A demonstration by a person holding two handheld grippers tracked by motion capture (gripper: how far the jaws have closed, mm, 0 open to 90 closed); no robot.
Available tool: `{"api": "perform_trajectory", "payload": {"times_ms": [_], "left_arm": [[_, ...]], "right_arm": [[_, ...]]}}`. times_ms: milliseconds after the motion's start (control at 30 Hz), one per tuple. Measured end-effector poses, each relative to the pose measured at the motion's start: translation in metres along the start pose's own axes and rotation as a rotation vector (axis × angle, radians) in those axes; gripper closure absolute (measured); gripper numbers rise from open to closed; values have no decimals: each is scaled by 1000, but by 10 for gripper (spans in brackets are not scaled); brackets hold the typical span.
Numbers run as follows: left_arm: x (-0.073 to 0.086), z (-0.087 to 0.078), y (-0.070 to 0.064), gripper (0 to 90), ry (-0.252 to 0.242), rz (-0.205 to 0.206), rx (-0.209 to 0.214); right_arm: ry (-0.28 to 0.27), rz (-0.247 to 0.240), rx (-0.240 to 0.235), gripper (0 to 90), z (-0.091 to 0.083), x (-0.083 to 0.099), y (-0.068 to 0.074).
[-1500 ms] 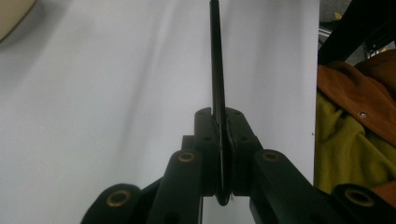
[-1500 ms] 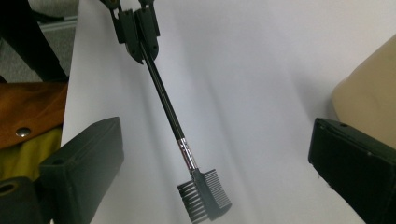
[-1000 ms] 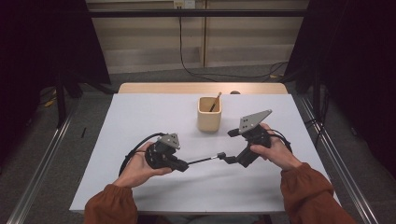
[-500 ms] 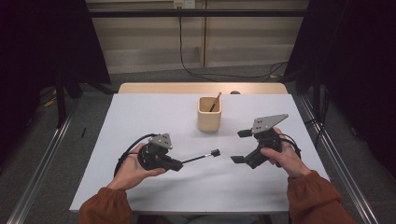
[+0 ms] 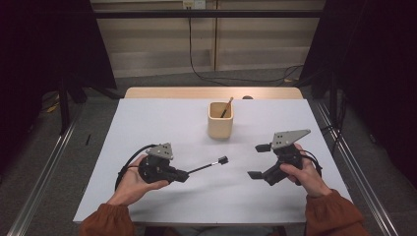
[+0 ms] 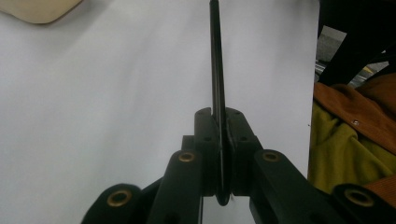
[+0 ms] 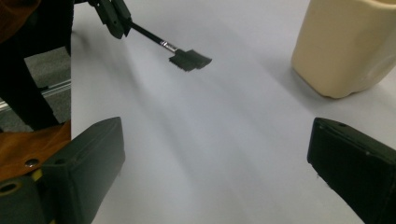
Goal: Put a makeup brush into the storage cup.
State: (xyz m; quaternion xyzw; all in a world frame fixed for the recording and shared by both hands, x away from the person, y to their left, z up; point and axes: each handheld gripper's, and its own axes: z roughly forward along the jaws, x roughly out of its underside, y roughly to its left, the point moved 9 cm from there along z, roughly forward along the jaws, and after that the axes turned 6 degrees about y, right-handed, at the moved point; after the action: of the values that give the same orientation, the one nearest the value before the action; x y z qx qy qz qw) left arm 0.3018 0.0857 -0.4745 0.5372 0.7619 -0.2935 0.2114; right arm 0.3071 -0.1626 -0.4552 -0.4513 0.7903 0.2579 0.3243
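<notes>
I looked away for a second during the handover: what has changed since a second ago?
The right gripper let go of the brush tip, opened wide and drew back toward the table's right side. The left gripper stays shut on the brush handle, barely moved. The beige cup and the stick in it are unchanged.

table (image 5: 162, 123): white top | on it: beige cup (image 5: 220, 120)

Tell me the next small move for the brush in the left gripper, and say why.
Probably lift the left gripper and swing the brush toward the cup. The jaws are clamped on the brush's thin handle, its head points at the open table short of the cup, and the right gripper stands open and apart from it. The cup already holds a wooden-handled tool, so it looks like the place for it.
</notes>
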Motion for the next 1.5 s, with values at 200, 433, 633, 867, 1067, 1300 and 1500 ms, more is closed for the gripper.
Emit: {"api": "perform_trajectory", "payload": {"times_ms": [200,433,633,867,1067,1300,1500], "left_arm": [[0,-3,-1,853,-60,-18,3],[-6,-3,-3,854,-116,-25,-2],[-13,-7,-5,854,-189,-24,-15],[-18,-7,-7,854,-255,-12,-28],[-20,-2,-6,853,-293,-29,-30],[-23,-4,-5,854,-342,-44,-45],[-27,-8,-5,853,-392,-39,-49]], "right_arm": [[-27,12,-3,38,-1,1,3],[-73,19,-30,60,0,-4,8],[-99,20,-39,57,0,-8,9],[-129,25,-57,38,-2,-11,7],[-168,41,-65,40,0,-14,7],[-186,38,-76,39,4,-17,10],[-225,40,-80,40,6,-27,12]]}}
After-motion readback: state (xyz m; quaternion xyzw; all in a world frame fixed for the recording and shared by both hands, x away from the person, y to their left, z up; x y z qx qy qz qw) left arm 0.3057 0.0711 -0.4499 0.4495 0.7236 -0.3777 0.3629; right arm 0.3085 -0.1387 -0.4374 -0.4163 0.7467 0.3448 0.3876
